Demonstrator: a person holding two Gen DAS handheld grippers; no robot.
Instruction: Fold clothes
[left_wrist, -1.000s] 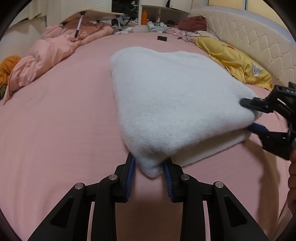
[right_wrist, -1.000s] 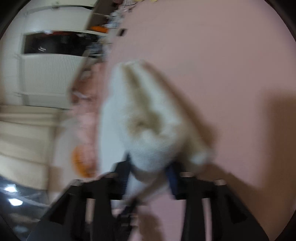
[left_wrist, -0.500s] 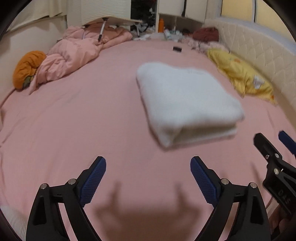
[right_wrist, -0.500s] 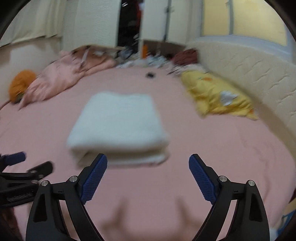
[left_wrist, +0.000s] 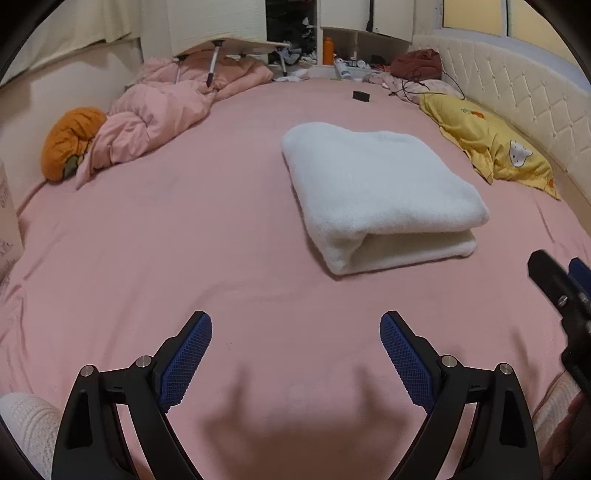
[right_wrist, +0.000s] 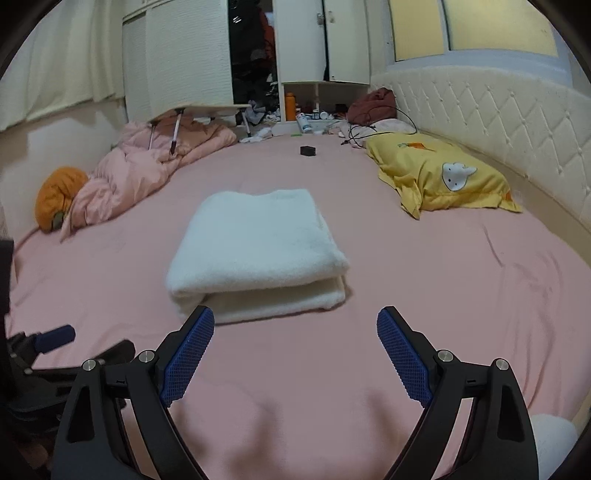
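Note:
A fluffy white garment (left_wrist: 376, 192) lies folded into a thick rectangle on the pink bed sheet (left_wrist: 184, 240); in the right wrist view the same garment (right_wrist: 255, 254) sits just ahead. My left gripper (left_wrist: 295, 328) hangs open over bare sheet, well short of the fold, with nothing between its blue pads. My right gripper (right_wrist: 295, 325) is open too, empty, its left fingertip overlapping the garment's near edge in the picture but apart from it. Each gripper shows at the other view's edge: the right gripper (left_wrist: 557, 284), the left gripper (right_wrist: 55, 339).
A yellow pillow (left_wrist: 495, 147) lies along the padded headboard (left_wrist: 517, 92) at right. A bunched pink duvet (left_wrist: 159, 110) and an orange cushion (left_wrist: 70, 140) lie at left. A small black object (left_wrist: 361, 96) sits far back on the sheet. White knit sleeves show at the bottom corners.
Both grippers let go of the white garment's near corners, opened wide and drew back and up. The right gripper rolled upright. The folded garment now lies free on the sheet.

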